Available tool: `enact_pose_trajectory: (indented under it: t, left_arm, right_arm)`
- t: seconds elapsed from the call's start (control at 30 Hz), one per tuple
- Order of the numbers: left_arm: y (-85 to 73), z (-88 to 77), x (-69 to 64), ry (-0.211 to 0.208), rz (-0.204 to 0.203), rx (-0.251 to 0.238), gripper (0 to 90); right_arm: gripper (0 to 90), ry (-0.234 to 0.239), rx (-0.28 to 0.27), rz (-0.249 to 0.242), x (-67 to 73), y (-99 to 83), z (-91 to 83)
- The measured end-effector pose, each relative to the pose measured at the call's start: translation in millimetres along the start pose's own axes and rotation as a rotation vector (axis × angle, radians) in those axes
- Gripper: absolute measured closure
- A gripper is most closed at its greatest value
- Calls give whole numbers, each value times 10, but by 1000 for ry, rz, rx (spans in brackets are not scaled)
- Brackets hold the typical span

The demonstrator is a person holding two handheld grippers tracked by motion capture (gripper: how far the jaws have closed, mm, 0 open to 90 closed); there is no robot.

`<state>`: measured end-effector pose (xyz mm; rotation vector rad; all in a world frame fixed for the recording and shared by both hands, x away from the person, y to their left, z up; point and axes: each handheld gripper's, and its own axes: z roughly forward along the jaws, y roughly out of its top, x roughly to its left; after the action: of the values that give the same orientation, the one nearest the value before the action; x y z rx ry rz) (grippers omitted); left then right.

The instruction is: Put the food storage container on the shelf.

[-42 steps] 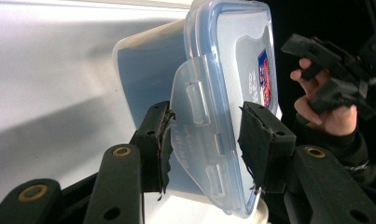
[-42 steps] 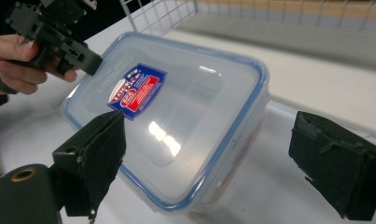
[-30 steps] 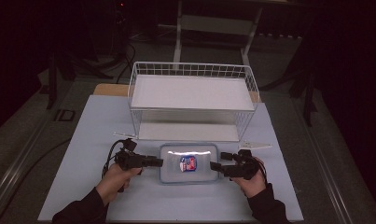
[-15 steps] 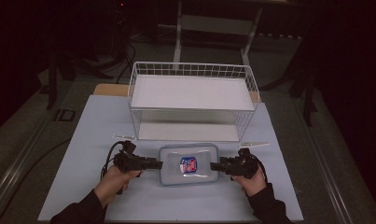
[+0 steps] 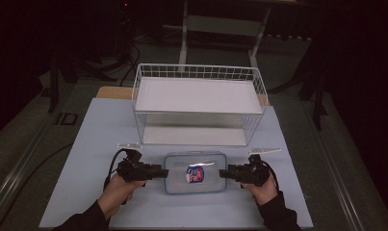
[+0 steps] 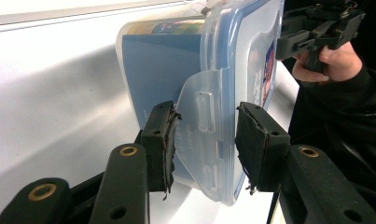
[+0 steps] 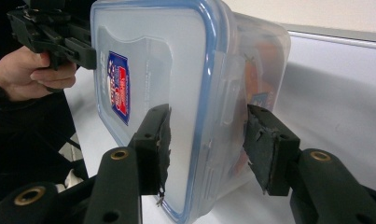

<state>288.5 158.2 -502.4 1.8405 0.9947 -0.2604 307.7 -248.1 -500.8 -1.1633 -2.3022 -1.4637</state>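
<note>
A clear rectangular plastic food container with a blue-rimmed lid (image 5: 195, 173) lies flat on the pale blue-white worktop (image 5: 85, 144), low in the middle of the high view, just in front of a white wire basket (image 5: 198, 103) that stands with its open side toward the person. A small red and blue label sits on the lid.

The left gripper (image 5: 155, 172) comes in from the left of the container and meets its short end. In the left gripper view its jaws stand at either side of the translucent latch flap (image 6: 202, 121) on that end; the left pad touches the flap, the right pad stands close to the lid rim, and I take it as clamped on the container's end.

The right gripper (image 5: 224, 173) meets the opposite short end. Its jaws have just been closing, with the container's edge between them; in the right gripper view (image 7: 206, 135) one pad lies against the lid, while the other stands slightly apart from the container's wall.
</note>
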Motion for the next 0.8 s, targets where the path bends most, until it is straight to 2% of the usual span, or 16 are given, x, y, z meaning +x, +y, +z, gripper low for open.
enact_pose_trajectory:
  t: [0.1,0.4,0.8]
  left_arm:
    - [12,-17,-18,10,2,-20,578]
    - [139,-49,-98,29,43,-64,573]
    - [258,-18,-72,42,52,-126,570]
  right_arm:
    - [523,-7,-4,0,27,6,-2]
    - [524,-22,-52,-16,88,89,-93]
    - [524,-39,-96,-16,35,236,-141]
